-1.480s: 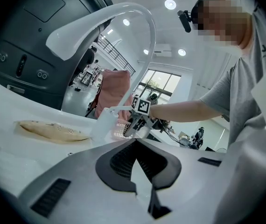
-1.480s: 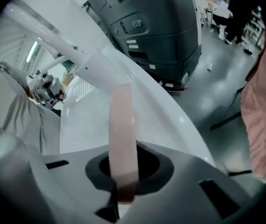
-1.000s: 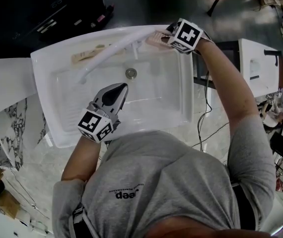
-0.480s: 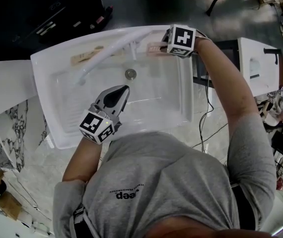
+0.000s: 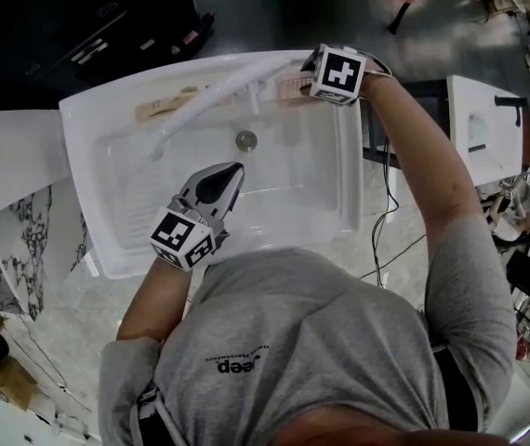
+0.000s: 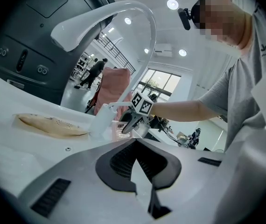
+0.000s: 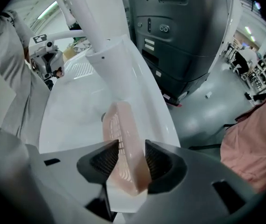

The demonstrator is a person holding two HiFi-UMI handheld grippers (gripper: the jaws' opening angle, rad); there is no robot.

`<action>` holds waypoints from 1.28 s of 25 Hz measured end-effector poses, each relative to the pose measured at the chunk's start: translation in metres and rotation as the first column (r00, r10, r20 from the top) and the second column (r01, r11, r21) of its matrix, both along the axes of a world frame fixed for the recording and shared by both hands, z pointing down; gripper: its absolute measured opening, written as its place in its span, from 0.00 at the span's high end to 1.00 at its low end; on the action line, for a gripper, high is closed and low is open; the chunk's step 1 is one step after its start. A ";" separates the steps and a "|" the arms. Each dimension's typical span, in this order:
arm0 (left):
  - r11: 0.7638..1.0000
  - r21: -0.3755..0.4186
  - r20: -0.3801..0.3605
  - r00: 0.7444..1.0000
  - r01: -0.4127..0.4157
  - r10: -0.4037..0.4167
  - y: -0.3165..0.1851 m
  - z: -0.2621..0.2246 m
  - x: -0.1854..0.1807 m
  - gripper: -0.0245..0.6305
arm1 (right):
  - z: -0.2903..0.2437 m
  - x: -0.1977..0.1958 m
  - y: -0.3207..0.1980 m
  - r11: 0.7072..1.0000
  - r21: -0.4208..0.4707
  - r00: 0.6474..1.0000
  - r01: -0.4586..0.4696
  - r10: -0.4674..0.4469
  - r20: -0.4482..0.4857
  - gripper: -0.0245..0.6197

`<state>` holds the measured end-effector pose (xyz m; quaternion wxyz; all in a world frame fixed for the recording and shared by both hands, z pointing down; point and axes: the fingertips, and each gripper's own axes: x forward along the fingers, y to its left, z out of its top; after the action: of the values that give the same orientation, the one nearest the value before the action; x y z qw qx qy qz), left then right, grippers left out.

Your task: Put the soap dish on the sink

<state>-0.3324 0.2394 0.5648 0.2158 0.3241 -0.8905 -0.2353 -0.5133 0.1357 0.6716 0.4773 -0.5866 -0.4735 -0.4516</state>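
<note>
The pale pink slotted soap dish [image 5: 292, 85] rests on the back ledge of the white sink [image 5: 88, 128], just right of the faucet base. My right gripper [image 5: 304, 80] points down over it. In the right gripper view the dish [image 7: 123, 139] stands between the jaws, which are opening, and the left pad shows a gap beside the dish. My left gripper [image 5: 231, 173] hovers over the basin, shut with nothing in it. The left gripper view shows the dish [image 6: 119, 130] under the right gripper [image 6: 129, 125].
A white curved faucet [image 5: 200, 105] arches over the basin toward the left. A flat tan piece [image 5: 163, 105] lies on the ledge left of the faucet. The drain [image 5: 245, 139] sits mid-basin. A dark machine [image 7: 179, 36] stands behind the sink.
The right gripper has rolled a little and its jaws have spread around the soap dish, which now sits on the ledge. The left gripper has not moved.
</note>
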 end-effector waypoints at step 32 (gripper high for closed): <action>0.997 0.004 0.053 0.995 -0.082 0.081 -0.044 -0.032 -0.005 0.96 | -0.098 -0.011 -0.028 0.801 -0.483 0.857 -0.353 0.485 0.178 0.60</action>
<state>-0.3379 0.1952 0.5331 0.2007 0.3669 -0.8812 -0.2204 -0.5244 0.1079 0.5733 0.3478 -0.4836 -0.7460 -0.2979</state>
